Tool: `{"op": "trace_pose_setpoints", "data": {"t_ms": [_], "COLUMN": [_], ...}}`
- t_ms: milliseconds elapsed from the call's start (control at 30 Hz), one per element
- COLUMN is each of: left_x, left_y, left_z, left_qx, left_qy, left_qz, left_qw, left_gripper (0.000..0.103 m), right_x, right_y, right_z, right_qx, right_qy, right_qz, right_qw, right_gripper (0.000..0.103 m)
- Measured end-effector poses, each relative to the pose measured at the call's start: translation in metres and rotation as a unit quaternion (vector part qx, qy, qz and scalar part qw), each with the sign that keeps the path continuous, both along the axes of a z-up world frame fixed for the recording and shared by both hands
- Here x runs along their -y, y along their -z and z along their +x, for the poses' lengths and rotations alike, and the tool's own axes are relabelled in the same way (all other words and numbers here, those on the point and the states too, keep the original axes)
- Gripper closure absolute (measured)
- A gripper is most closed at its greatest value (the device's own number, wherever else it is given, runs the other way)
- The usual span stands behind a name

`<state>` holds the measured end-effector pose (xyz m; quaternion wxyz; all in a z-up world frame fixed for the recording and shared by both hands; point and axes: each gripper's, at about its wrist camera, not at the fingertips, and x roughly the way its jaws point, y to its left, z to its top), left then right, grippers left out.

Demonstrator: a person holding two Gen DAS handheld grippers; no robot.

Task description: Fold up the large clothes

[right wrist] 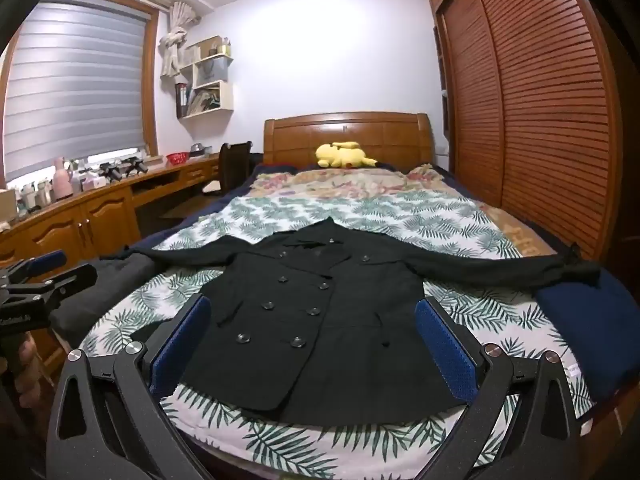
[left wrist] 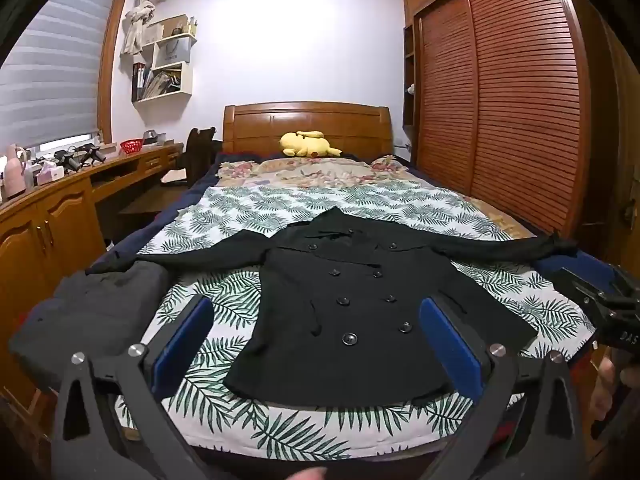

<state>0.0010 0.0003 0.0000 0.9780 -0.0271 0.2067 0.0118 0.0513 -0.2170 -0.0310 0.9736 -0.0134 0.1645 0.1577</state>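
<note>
A black double-breasted coat [left wrist: 340, 304] lies flat, front up, on the leaf-print bedspread [left wrist: 224, 292], collar toward the headboard, both sleeves spread straight out to the sides. It also shows in the right wrist view [right wrist: 320, 320]. My left gripper [left wrist: 316, 340] is open and empty, held above the foot of the bed over the coat's hem. My right gripper [right wrist: 312, 340] is open and empty, also above the hem. The right gripper shows at the right edge of the left wrist view [left wrist: 608, 304]; the left gripper shows at the left edge of the right wrist view [right wrist: 44, 276].
A folded grey garment [left wrist: 92, 312] lies at the bed's left foot corner. A dark blue folded item [right wrist: 592, 328] lies at the right corner under the sleeve end. A yellow plush toy [left wrist: 308, 144] rests by the headboard. A wooden desk [left wrist: 60, 208] runs along the left, a wardrobe [left wrist: 500, 100] along the right.
</note>
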Motion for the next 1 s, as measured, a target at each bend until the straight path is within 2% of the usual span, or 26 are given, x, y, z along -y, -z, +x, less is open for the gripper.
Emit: {"op": "trace_pose_setpoints", "data": {"t_ms": [67,100,700,833,867,1000], "left_x": [-0.001,0.001,-0.007,0.001,0.001,0.003], "left_y": [0.001,0.0,-0.006,-0.013,-0.014,-0.014], "left_z": [0.002,-0.003,-0.009,-0.013,-0.014,-0.014], "left_qx": [0.001,0.017,0.013,0.015,0.016,0.016], "left_qy": [0.0,0.001,0.0,-0.001,-0.001,-0.001], "left_qz": [0.003,0.005,0.003,0.009,0.009,0.011], "left_qw": [1.0,0.9998,0.9999,0.9998,0.9998,0.9998], "left_gripper": [0.0,0.0,0.0,0.0,0.0,0.0], "right_x": [0.0,0.0,-0.001,-0.001,-0.002,-0.004], "right_y": [0.0,0.0,0.001,0.002,-0.006,-0.007], "right_z": [0.001,0.001,0.0,-0.001,-0.004,-0.004], "right_qx": [-0.001,-0.003,0.006,0.007,0.007,0.009], "right_qy": [0.0,-0.001,0.0,0.0,-0.001,-0.001], "right_qz": [0.002,0.002,0.002,0.003,0.003,0.004], "right_qw": [1.0,1.0,1.0,1.0,1.0,1.0], "right_gripper": [0.0,0.0,0.0,0.0,0.0,0.0]}}
